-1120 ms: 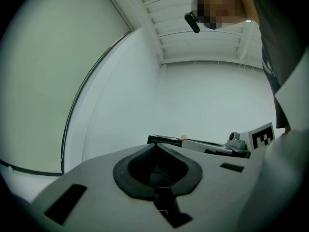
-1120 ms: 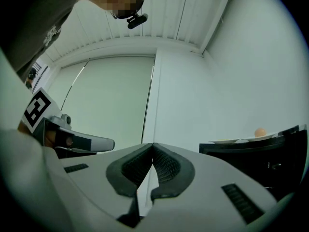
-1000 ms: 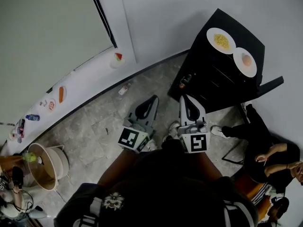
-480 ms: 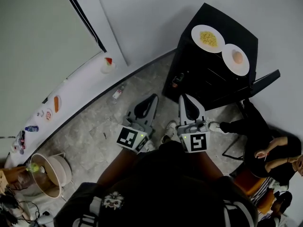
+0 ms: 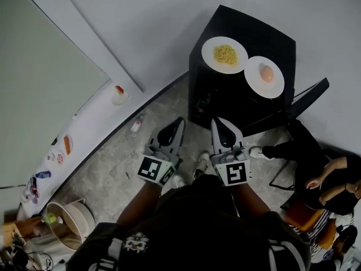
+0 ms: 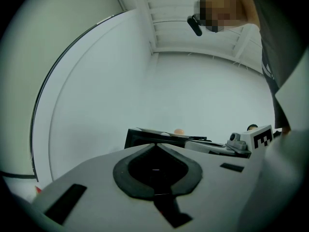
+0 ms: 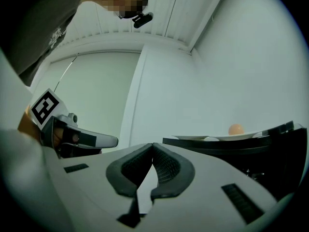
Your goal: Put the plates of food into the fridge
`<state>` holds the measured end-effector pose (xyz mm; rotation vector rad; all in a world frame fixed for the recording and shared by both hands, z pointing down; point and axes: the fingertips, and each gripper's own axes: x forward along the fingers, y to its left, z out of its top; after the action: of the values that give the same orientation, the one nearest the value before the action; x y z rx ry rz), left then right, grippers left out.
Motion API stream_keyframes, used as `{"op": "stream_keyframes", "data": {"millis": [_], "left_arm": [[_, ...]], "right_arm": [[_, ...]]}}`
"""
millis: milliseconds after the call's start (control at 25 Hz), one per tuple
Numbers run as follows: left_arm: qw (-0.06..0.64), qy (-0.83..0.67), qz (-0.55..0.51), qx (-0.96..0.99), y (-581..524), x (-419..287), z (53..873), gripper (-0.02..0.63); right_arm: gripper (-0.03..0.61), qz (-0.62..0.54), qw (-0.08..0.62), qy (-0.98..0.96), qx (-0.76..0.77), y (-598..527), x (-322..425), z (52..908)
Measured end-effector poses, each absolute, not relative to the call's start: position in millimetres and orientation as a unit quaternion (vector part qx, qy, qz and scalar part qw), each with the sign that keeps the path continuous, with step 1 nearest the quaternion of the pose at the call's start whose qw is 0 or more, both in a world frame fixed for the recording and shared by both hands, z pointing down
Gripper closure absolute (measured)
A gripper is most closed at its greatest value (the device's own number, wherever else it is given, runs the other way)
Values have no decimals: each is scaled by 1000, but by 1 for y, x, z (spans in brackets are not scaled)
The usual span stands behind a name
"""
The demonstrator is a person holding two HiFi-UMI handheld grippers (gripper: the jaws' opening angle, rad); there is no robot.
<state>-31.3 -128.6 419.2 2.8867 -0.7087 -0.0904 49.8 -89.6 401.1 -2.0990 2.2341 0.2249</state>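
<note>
Head view, lower centre: the left gripper (image 5: 179, 121) and the right gripper (image 5: 218, 121) are side by side. Both have their jaws pressed together and hold nothing. Their tips point toward the upper part of the frame, at one black cabinet (image 5: 271, 35), probably the fridge. On its top stand two plates, just beside each other: the plate of yellow food (image 5: 224, 55) and the plate with an orange lump (image 5: 265, 77). They lie up and right of the jaws, well apart, so the right gripper is nearer. The pair runs from upper left to lower right.
</note>
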Motion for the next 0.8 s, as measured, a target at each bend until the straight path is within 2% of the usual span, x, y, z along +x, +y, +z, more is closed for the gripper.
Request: {"op": "stream_keyframes", "data": {"millis": [360,800], "left_arm": [[80,-239,-8,968,-148,17,428,588],[79,-231,4,970,-169,43,427,588]], "right_arm": [[554,63,54,736,-672,-99,93,405],[554,52,60,745,-663,-110,101,407]]}}
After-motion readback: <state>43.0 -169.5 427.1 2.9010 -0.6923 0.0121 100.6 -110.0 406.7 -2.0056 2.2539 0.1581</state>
